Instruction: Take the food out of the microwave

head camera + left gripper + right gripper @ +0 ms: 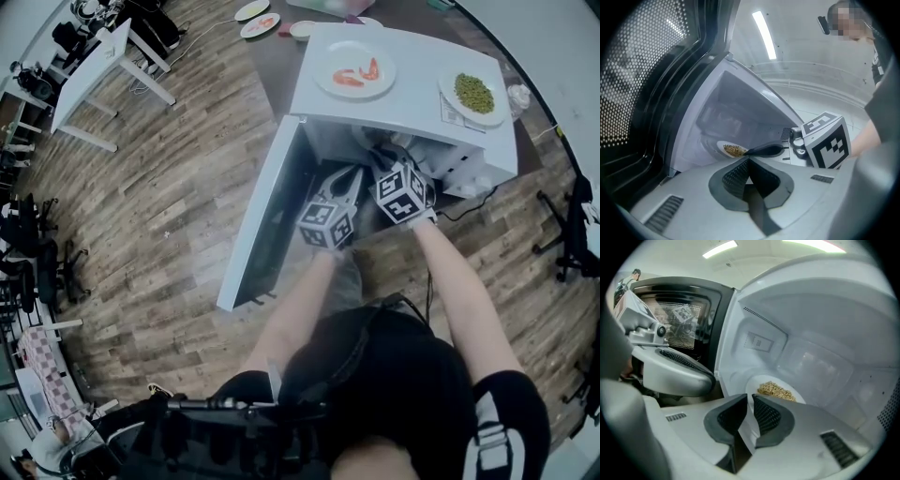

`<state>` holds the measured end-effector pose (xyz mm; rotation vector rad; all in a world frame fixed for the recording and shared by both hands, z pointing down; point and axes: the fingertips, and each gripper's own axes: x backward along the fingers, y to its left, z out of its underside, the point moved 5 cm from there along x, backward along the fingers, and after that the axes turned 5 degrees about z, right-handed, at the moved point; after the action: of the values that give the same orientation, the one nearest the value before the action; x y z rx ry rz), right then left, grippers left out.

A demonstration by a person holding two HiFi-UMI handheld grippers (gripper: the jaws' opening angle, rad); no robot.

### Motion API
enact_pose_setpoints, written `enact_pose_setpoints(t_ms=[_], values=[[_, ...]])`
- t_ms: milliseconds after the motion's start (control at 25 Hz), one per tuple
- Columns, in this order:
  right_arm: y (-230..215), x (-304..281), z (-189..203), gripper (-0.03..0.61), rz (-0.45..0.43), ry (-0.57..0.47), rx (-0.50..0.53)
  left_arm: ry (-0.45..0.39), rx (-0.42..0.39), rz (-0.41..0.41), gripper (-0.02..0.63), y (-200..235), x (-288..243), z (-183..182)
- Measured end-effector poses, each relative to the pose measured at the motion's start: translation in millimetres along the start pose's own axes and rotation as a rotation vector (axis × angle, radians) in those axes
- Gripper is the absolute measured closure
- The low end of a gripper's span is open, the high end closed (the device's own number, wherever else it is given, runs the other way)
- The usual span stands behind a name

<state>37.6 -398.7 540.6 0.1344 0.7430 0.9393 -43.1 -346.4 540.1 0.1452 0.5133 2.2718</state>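
The white microwave point(410, 111) stands with its door point(265, 212) swung open to the left. Inside lies a white plate of brown food point(775, 390), also seen in the left gripper view as the plate point(732, 149). My right gripper point(750, 401) reaches into the cavity, its pads closed on the plate's near rim. From above, the right gripper point(377, 157) disappears into the opening. My left gripper point(749, 165) is shut and empty, held level just outside the cavity beside the door; from above, the left gripper point(343, 184) sits left of the right one.
On the microwave's top stand a plate with shrimp point(355, 71) and a plate of green peas point(473, 94). The mesh-windowed door point(642, 84) is close on the left. More plates point(260, 24) lie on the table behind. Wooden floor surrounds the stand.
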Motion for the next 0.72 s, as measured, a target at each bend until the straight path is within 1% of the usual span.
enact_pose_setpoints(t_ms=[240, 400, 720], values=[[11.3, 12.5, 0.5, 0.537, -0.017, -0.013, 0.015, 0.010, 0.025, -0.007, 0.606, -0.1, 3.0, 6.2], [15.1, 18.6, 0.6, 0.540, -0.025, -0.028, 0.016, 0.025, 0.024, -0.008, 0.606, -0.9, 2.6, 8.6], [27.0, 34.5, -4.4, 0.554, -0.038, -0.060, 0.060, 0.048, 0.021, -0.027, 0.604, -0.7, 4.3, 9.9]])
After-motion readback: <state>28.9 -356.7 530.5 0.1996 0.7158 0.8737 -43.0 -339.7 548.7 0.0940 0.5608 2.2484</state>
